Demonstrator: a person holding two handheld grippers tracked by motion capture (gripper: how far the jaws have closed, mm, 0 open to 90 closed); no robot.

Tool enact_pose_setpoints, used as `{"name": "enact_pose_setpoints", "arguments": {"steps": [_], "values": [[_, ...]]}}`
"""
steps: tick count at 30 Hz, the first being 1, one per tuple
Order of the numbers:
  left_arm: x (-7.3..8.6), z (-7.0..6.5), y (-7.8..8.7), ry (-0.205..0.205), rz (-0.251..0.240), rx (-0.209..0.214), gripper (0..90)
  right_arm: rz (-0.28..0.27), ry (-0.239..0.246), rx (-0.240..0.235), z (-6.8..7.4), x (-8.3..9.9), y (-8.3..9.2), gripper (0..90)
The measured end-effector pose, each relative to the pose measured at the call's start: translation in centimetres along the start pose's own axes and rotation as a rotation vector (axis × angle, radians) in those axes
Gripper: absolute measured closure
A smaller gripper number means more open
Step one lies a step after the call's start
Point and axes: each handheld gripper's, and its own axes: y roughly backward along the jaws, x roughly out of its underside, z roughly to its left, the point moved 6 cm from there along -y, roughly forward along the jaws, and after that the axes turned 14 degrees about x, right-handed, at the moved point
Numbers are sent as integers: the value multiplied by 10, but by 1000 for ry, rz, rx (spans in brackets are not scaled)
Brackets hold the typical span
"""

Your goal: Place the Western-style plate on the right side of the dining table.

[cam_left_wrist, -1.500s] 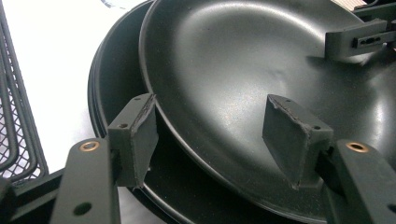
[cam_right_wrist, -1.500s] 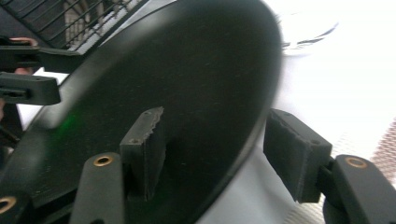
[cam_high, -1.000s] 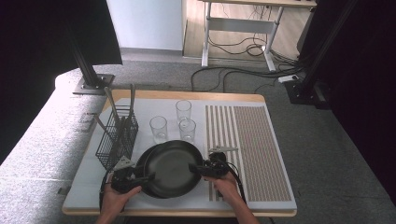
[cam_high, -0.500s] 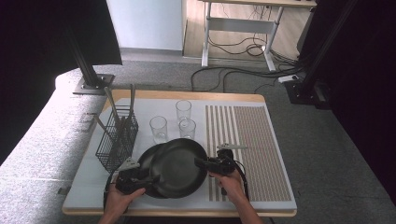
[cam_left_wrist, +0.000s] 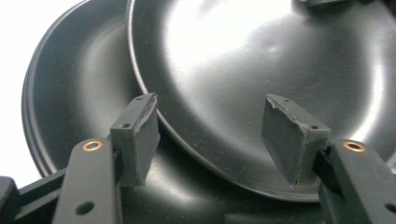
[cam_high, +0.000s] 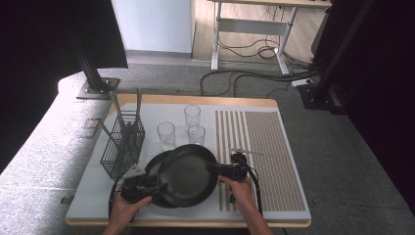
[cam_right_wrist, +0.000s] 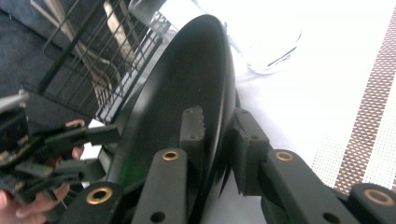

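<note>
Plate (cam_high: 188, 174) now lifted off the lower plate (cam_high: 155, 169), right tool (cam_high: 221, 169) just closed on its rim, left tool (cam_high: 155, 188) open.

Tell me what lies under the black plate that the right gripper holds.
Under the top black plate lies a second black plate, its left part showing. The white mat lies beneath; anything else there is covered.
</note>
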Motion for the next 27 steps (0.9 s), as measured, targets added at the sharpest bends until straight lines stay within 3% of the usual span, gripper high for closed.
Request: {"name": "enact_pose_setpoints", "arguments": {"steps": [6,12,16,22,27], "values": [[-1,0,1,3,-10,16,366,-11,-60,-10,-2,-4,-2,799],[-1,0,2,5,-26,39,372,-52,-56,-4,-1,-5,-1,805],[-3,-3,5,2,-49,80,379,-86,-60,-8,-1,-7,1,811],[-3,-2,6,2,-55,87,379,-121,-85,-28,-4,-11,7,820],[-4,-3,7,0,-62,92,381,-154,-77,-14,-4,-14,11,820]]}}
